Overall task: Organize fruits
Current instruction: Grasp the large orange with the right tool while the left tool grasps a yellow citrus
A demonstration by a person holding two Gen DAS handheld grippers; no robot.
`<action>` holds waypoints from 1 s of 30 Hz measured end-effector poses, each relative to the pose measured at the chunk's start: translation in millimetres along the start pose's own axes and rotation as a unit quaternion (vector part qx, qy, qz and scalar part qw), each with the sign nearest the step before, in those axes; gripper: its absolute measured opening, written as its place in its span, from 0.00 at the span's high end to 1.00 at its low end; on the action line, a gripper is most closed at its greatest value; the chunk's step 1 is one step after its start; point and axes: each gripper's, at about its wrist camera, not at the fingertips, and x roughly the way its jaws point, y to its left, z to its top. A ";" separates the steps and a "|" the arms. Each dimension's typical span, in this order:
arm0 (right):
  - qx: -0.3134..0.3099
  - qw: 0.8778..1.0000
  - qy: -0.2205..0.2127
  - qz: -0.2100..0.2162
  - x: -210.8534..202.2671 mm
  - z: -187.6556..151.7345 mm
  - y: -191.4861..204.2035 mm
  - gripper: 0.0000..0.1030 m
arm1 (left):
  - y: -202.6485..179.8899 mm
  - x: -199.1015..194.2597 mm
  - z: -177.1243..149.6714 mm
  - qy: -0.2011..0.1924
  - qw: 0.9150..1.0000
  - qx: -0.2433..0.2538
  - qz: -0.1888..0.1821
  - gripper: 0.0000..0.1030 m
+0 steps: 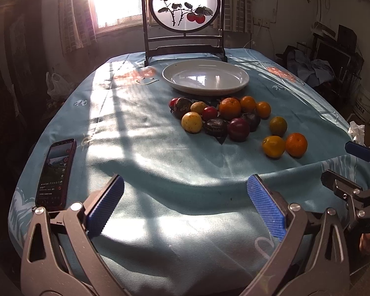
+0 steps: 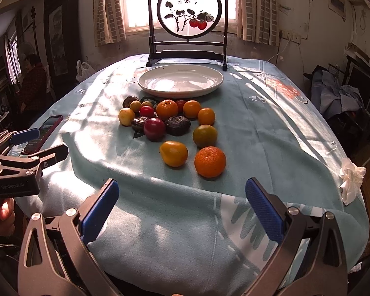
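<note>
1. On the blue cloth (image 2: 271,133), ahead of both grippers, a heap of fruit (image 2: 167,118) lies loose just before the white plate (image 2: 180,80); the plate holds nothing.
2. Left gripper (image 1: 185,202): jaws spread wide, nothing between them, low over the near cloth. The fruit is well ahead and a little to its right.
3. Right gripper (image 2: 181,203): jaws likewise spread and bare. The nearest orange (image 2: 210,161) sits just ahead, between the lines of its fingers; a yellow fruit (image 2: 174,153) lies beside that orange.
4. A phone (image 1: 56,172) lies left of the left gripper.
5. A crumpled tissue (image 2: 350,177) rests at the cloth's right edge.
6. A framed screen (image 2: 188,12) stands behind the plate.
</note>
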 end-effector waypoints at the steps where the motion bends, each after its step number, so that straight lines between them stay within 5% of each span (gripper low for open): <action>1: 0.000 1.000 0.001 -0.001 1.7 -0.5 -0.6 0.01 | 0.2 3.1 -0.2 0.003 1.000 0.000 0.000 0.02; 5: 0.002 1.000 0.004 -0.004 12.4 -1.9 -8.1 0.02 | 2.4 13.1 -2.7 0.011 1.000 -0.002 -0.002 0.02; 9: 0.026 0.999 0.026 -0.007 36.5 -1.0 -26.7 0.18 | 5.9 28.1 -4.9 0.027 1.000 -0.011 -0.006 0.02; 17: 0.037 0.998 0.056 -0.004 80.2 12.6 -44.3 0.29 | 2.8 41.5 1.0 0.023 0.999 -0.001 -0.023 0.02; 20: 0.039 0.996 0.075 0.006 95.4 15.7 -46.8 0.38 | -5.1 41.7 7.4 0.011 0.999 0.018 -0.030 0.02; 22: 0.041 0.996 0.083 0.016 101.8 17.1 -48.8 0.54 | -11.6 42.8 11.9 0.004 0.999 0.032 -0.040 0.02; 25: 0.049 0.995 0.082 0.033 102.0 15.0 -51.8 0.58 | -26.8 46.9 20.5 0.004 0.996 0.055 -0.068 0.02; 28: 0.082 0.993 0.067 0.054 97.2 12.5 -62.9 0.58 | -48.0 54.5 29.1 0.008 0.990 0.082 -0.111 0.09; 30: 0.103 0.991 0.061 0.063 95.3 11.0 -70.3 0.58 | -64.7 62.7 34.6 0.018 0.985 0.103 -0.137 0.26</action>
